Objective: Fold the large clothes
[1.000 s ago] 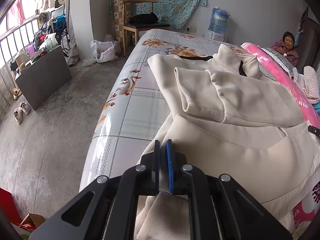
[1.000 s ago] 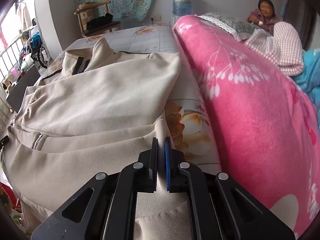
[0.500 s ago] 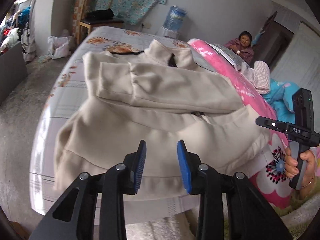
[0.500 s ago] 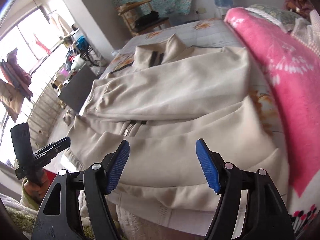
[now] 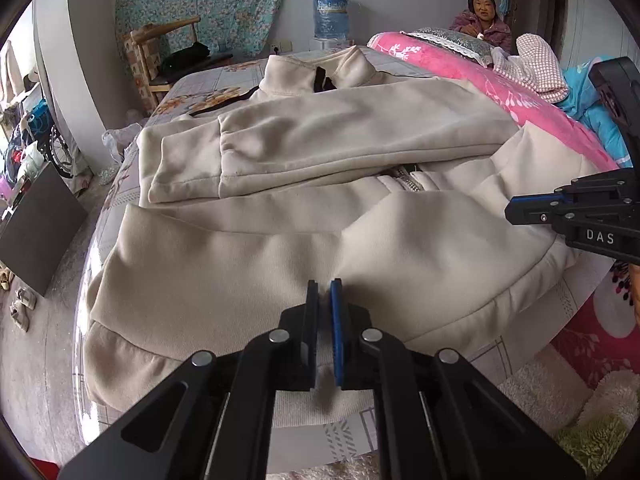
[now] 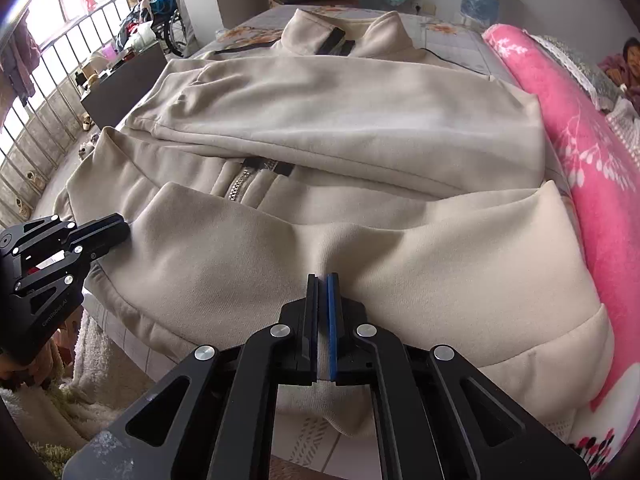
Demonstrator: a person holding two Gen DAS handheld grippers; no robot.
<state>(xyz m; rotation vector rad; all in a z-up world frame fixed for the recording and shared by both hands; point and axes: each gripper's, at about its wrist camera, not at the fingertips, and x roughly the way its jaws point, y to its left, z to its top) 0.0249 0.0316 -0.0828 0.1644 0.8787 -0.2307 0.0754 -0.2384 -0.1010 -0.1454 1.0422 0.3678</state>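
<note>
Two black two-finger grippers with blue pads are pinched on the lower hem band of the cream fleece zip-up jacket point(image 5: 360, 248), which lies spread front-up across the bed's pale floral-printed sheet point(image 5: 208, 92), collar toward the far wall. The left gripper point(image 5: 325, 292) has just snapped closed, its jaws almost touching with a thin fold of hem cloth between them; the right gripper point(image 6: 323, 286) has closed likewise on the hem further along, toward the pink floral blanket point(image 6: 580, 128). Both sleeves already lie folded across the chest, so the step in hand looks like the bottom-to-top fold. The next move probably calls for lifting both hem points together and carrying them evenly toward the collar, keeping the cloth taut between the grips so the body doubles flat. The fabric is thick, soft and matte, with a ribbed hem, a metal zip point(image 6: 239, 188) and a stand-up collar; it should drape heavily and hold a rounded crease.
</note>
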